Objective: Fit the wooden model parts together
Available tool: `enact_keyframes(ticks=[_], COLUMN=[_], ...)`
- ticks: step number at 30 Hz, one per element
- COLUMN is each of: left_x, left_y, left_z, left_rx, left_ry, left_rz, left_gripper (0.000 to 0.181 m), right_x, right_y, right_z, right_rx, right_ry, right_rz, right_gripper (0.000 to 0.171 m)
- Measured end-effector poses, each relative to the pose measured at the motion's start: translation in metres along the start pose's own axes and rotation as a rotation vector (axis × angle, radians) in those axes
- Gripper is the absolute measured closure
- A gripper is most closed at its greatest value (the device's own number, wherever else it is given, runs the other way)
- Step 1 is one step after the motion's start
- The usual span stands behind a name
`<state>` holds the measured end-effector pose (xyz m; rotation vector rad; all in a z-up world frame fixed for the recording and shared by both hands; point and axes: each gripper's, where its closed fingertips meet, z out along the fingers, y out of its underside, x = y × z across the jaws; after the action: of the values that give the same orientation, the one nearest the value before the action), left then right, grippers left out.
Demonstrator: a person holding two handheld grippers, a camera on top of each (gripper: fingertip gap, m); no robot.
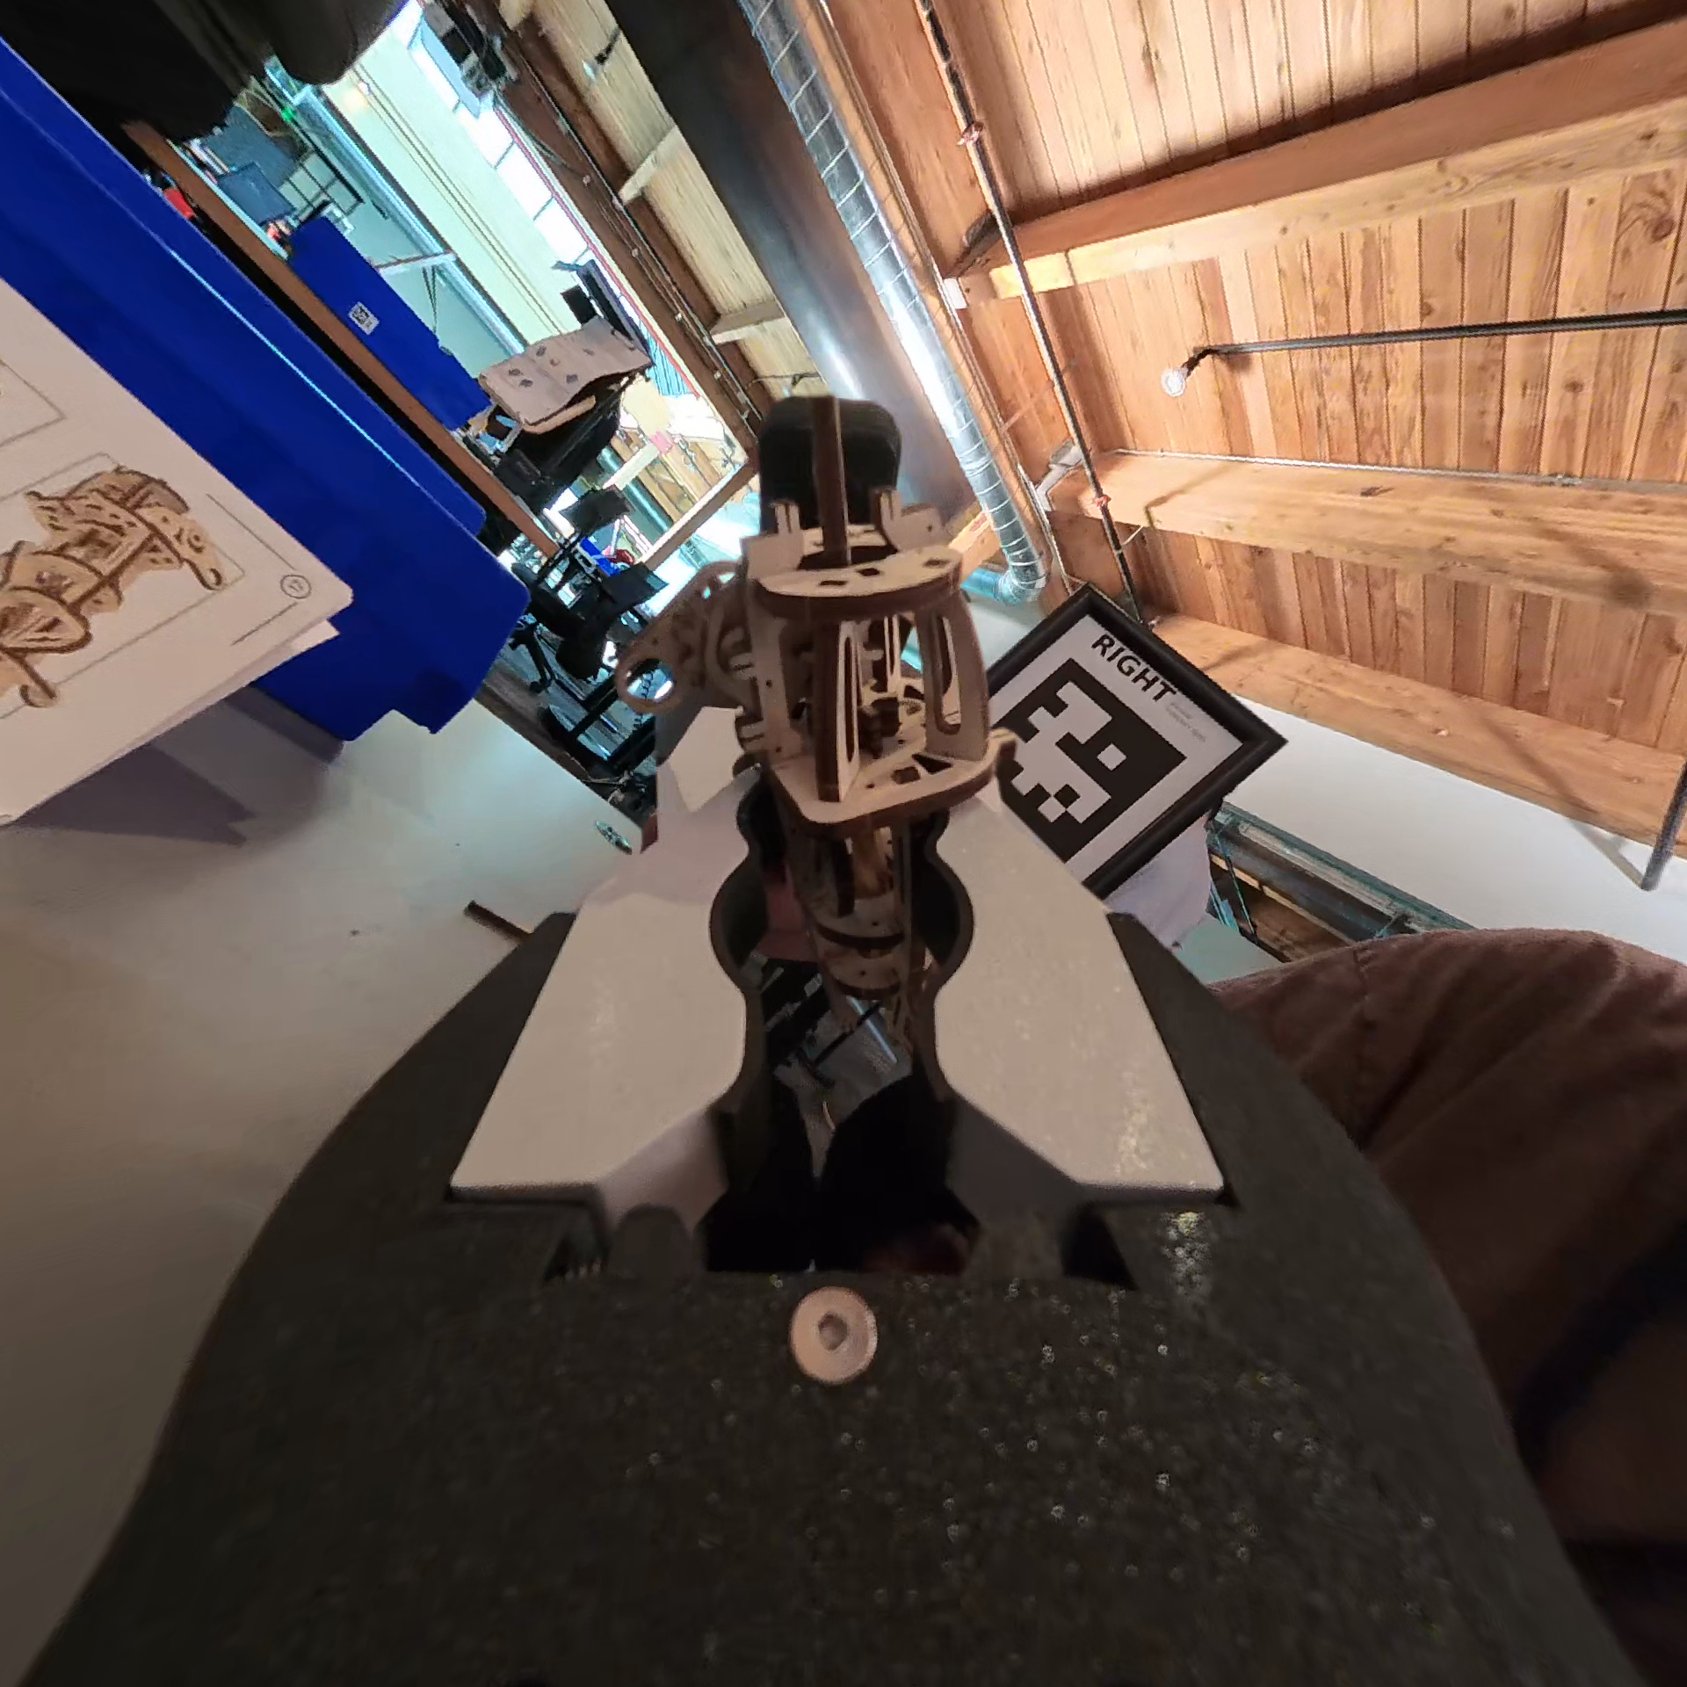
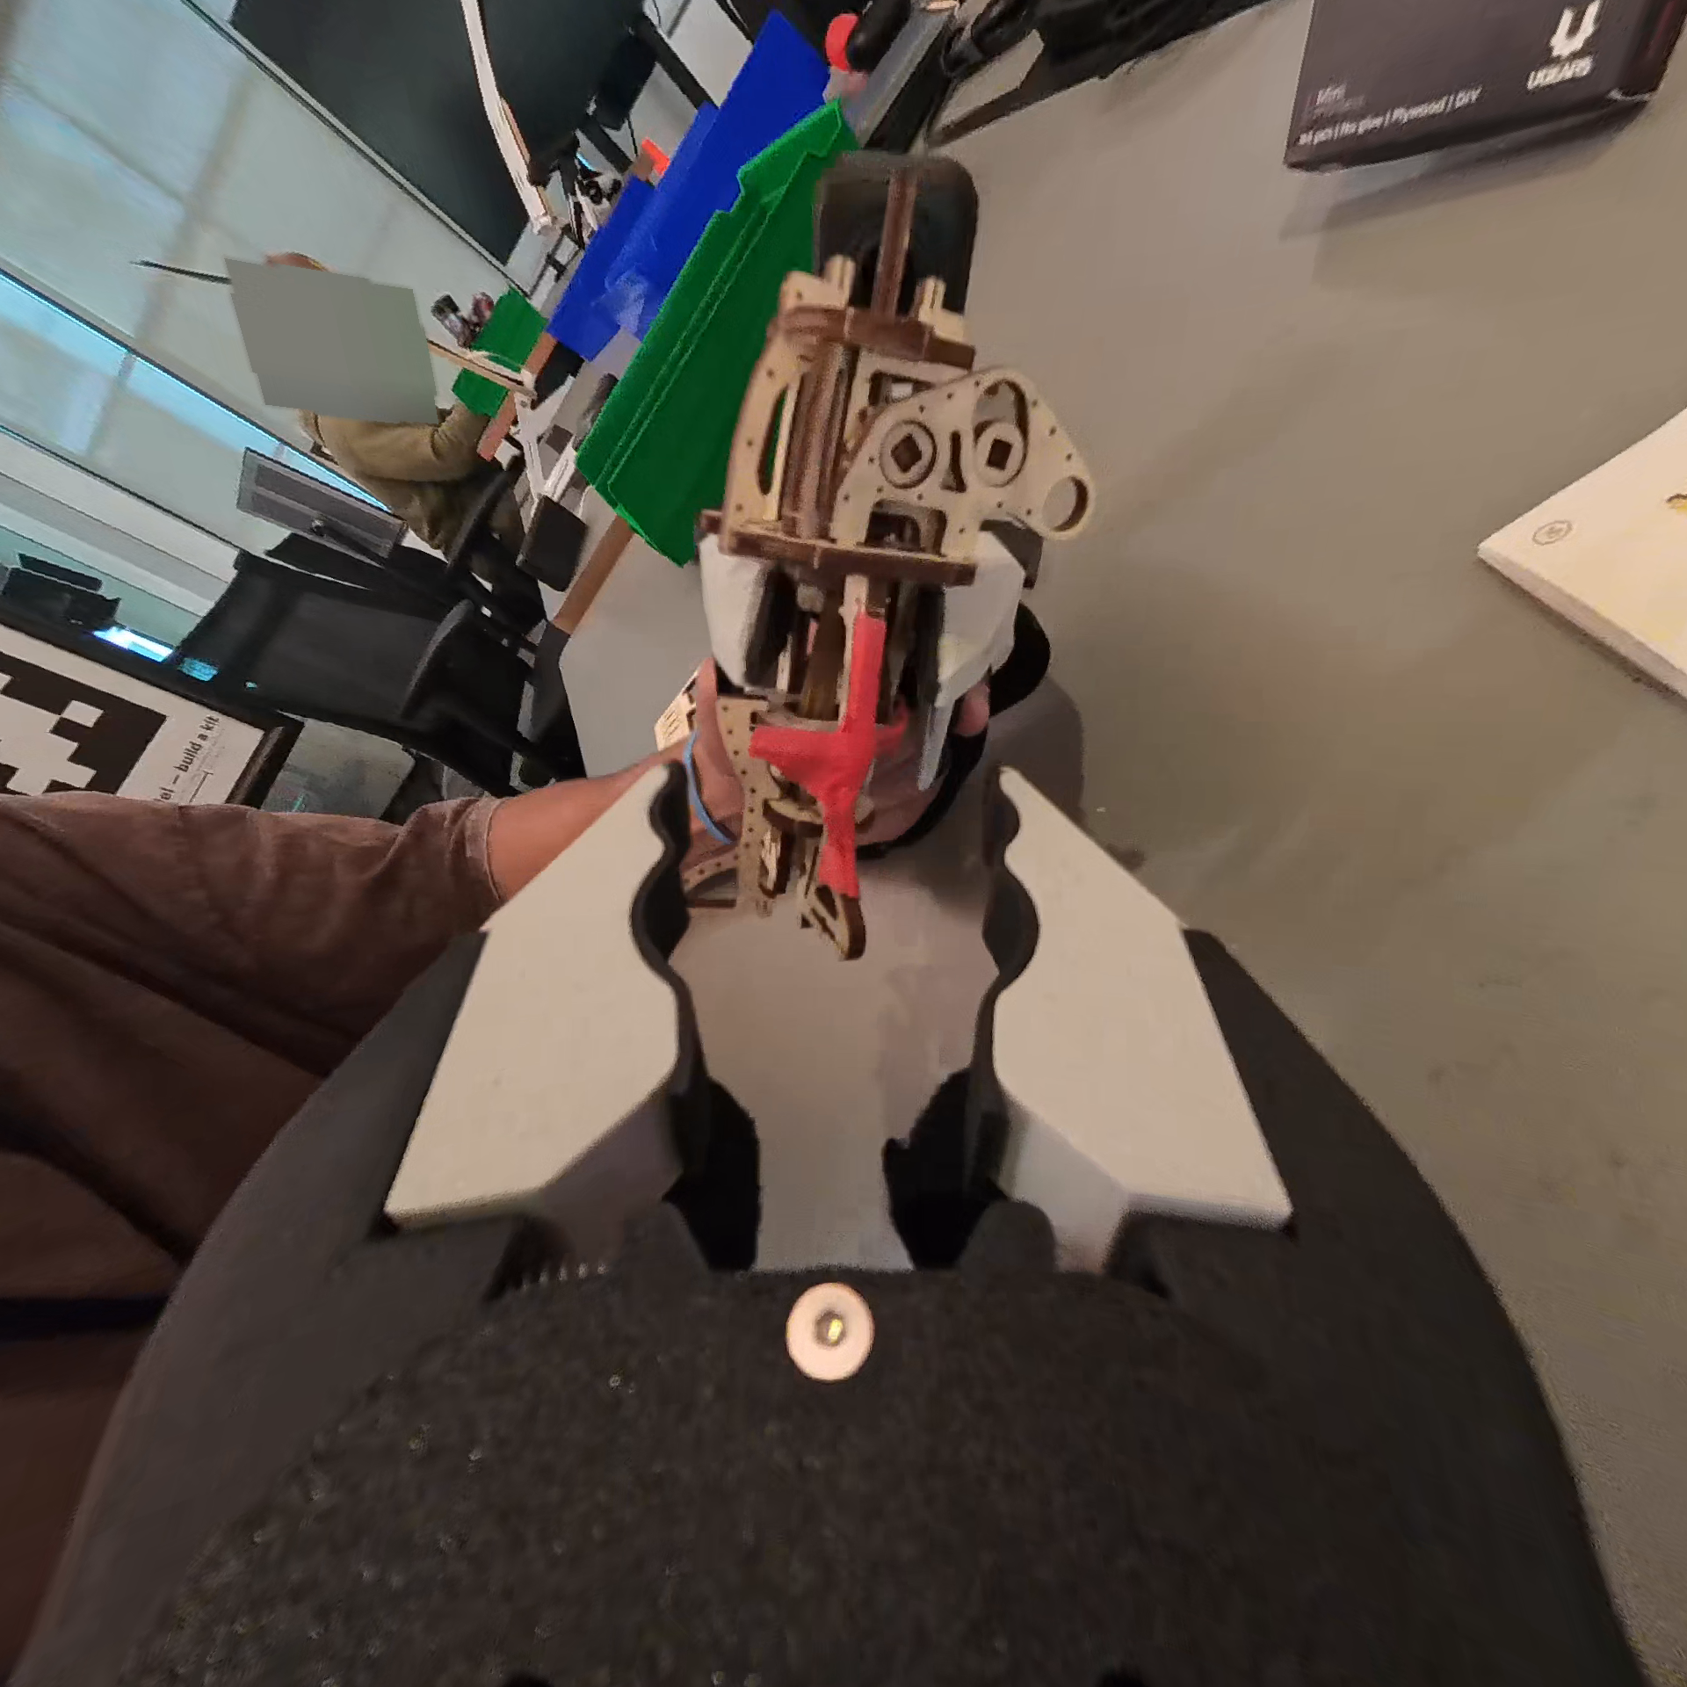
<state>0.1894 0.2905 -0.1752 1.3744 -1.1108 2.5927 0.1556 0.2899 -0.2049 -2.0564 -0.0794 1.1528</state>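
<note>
Wooden model (image 1: 858, 694) pinched in left gripper (image 1: 844, 822); right gripper (image 2: 835, 803) spread, empty.
Fitting underway; next, careful alignment, judged.

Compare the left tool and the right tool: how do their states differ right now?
1. The left tool is closed on the wooden model, gripping its lower shaft. The right tool stands wide open, gripping nothing.
2. The model sits deep inside the left tool's gap, while only its red-wrapped end reaches the right tool's tips.
Shared: both are white with wavy inner edges, on black bodies.
</note>
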Motion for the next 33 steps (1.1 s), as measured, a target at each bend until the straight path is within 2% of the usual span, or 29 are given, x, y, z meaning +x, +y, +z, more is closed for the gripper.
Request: enact_keyframes(ticks=[8,11,20,33], left_x=[-0.005,-0.006,0.006,0.013], left_y=[0.007,0.007,0.006,0.006], left_z=[0.005,0.006,0.007,0.008], left_rx=[-0.039,-0.035,-0.029,-0.017], left_ry=[-0.010,-0.012,0.058,0.111], left_rz=[-0.007,-0.011,-0.013,-0.036], left_gripper=[0.157,0.156,0.156,0.157], right_x=[0.002,-0.003,-0.016,-0.024], right_y=[-0.002,-0.002,-0.004,-0.005], right_z=[0.000,0.001,-0.001,0.000], right_rx=[0.040,0.048,0.083,0.146], right_ry=[-0.100,-0.157,-0.289,-0.382], right_rz=[0.045,0.069,0.118,0.154], right_gripper=[0.124,0.136,0.135,0.136])
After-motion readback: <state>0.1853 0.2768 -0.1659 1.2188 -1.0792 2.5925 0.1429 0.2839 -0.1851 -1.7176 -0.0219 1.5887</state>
